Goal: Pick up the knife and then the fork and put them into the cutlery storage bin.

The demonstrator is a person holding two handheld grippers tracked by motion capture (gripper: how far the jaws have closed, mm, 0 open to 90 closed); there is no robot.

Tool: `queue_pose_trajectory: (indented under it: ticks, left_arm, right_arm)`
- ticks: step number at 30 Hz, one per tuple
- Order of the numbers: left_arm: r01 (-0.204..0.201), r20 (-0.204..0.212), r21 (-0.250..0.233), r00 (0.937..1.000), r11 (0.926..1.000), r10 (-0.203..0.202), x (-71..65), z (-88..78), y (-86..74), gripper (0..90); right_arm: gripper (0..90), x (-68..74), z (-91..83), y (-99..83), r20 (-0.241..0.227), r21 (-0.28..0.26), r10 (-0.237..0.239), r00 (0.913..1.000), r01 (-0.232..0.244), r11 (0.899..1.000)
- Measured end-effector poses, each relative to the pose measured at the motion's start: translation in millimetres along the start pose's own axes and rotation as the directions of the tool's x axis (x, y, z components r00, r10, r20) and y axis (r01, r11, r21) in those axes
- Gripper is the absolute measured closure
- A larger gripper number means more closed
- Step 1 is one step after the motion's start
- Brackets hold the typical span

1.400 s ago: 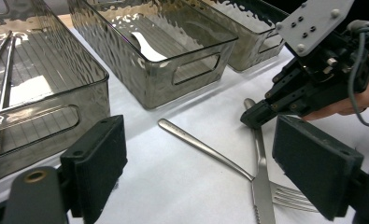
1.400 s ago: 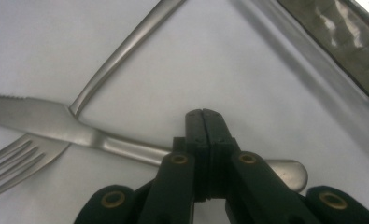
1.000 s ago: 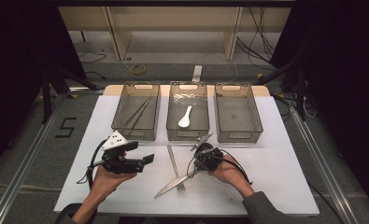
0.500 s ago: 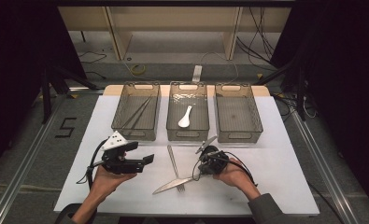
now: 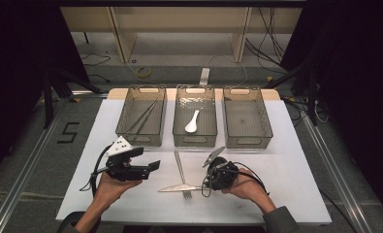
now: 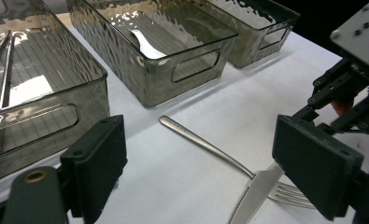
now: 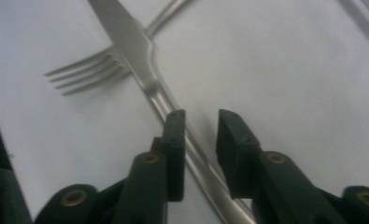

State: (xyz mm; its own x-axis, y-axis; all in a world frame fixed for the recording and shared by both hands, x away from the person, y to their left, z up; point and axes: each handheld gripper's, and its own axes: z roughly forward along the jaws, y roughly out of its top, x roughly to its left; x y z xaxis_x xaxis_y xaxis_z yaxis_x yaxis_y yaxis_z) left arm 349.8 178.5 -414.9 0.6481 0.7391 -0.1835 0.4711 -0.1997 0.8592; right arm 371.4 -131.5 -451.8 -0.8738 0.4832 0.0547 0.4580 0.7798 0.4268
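Note:
A steel knife (image 5: pixel 177 188) lies on the white table, its blade across the tines of a fork (image 5: pixel 181 170). My right gripper (image 5: pixel 207 183) sits low at the knife's handle end. In the right gripper view its jaws have just been opening. The right gripper (image 7: pixel 201 121) stands a little apart, with the knife (image 7: pixel 126 37) handle running between the jaws and not pressed by either pad. The fork (image 7: pixel 86 70) lies under the blade. My left gripper (image 5: pixel 148 159) hovers open at the left, with nothing held. In the left gripper view, the left gripper (image 6: pixel 205 168) faces the fork (image 6: pixel 201 142) and knife (image 6: pixel 254 193).
Three smoky plastic bins stand in a row at the back. The left bin (image 5: pixel 123 127) holds thin metal rods, the middle bin (image 5: pixel 195 141) a white spoon (image 5: pixel 192 121), and nothing lies in the right bin (image 5: pixel 264 127). The white table's front edge (image 5: pixel 189 219) runs close to the hands.
The knife has swung from a slant to lying nearly level across the fork. My right gripper has shifted slightly right and its jaws have parted from the handle. The left hand stayed put.

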Motion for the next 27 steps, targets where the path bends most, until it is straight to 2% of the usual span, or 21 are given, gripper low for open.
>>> queue_pose_trajectory:
  ticks: [2,3,6,7,9,11,13,19,23,27]
  left_arm:
    - [0.005,0.001,-0.007,1.0000,1.0000,-0.005,-0.2,0.0,0.3,17.1]
    - [0.001,0.001,-0.004,1.0000,1.0000,-0.001,-0.2,0.1,0.2,17.1]
    - [0.000,-0.001,-0.005,1.0000,1.0000,0.000,-0.3,-0.4,0.1,17.1]
    - [0.002,-0.001,-0.008,1.0000,1.0000,-0.002,-0.1,-0.5,0.3,17.1]
    - [0.003,-0.003,-0.007,1.0000,1.0000,-0.003,-0.2,0.0,0.3,17.1]
    - [0.000,-0.004,-0.006,1.0000,1.0000,0.000,-0.3,-0.2,0.2,17.1]
    - [0.003,-0.003,-0.010,1.0000,1.0000,-0.003,-0.1,-0.5,0.5,17.0]
    - [0.000,-0.005,-0.010,1.0000,1.0000,0.000,0.1,-0.8,0.5,16.9]
    - [-0.002,-0.005,-0.008,1.0000,1.0000,0.002,-0.2,-0.5,0.3,17.0]
    - [-0.004,-0.007,-0.005,1.0000,1.0000,0.004,-0.1,-0.3,0.3,16.9]
  right_arm:
    - [56.5,4.6,-0.2,3.9,-0.001,0.002,-0.030,0.9995,0.030,1.000]
    - [53.6,6.7,1.2,5.5,0.013,0.011,-0.049,0.9987,0.048,0.999]
    - [48.7,10.7,5.4,8.6,0.013,0.031,-0.072,0.9973,0.072,0.997]
    - [45.3,12.7,6.4,9.7,0.011,0.037,-0.065,0.9978,0.065,0.997]
    - [43.4,13.9,9.6,11.2,0.015,0.052,-0.106,0.9943,0.105,0.993]
    - [43.9,16.2,11.8,12.8,0.009,0.068,-0.122,0.9925,0.121,0.990]
    - [45.1,18.7,13.6,15.2,0.008,0.090,-0.105,0.9944,0.104,0.991]
    - [53.4,15.9,20.7,18.5,0.001,0.107,-0.138,0.9904,0.137,0.985]
    - [58.2,17.5,21.7,20.9,0.013,0.128,-0.124,0.9921,0.122,0.984]
    - [63.5,19.2,21.8,22.2,0.008,0.143,-0.146,0.9892,0.144,0.979]
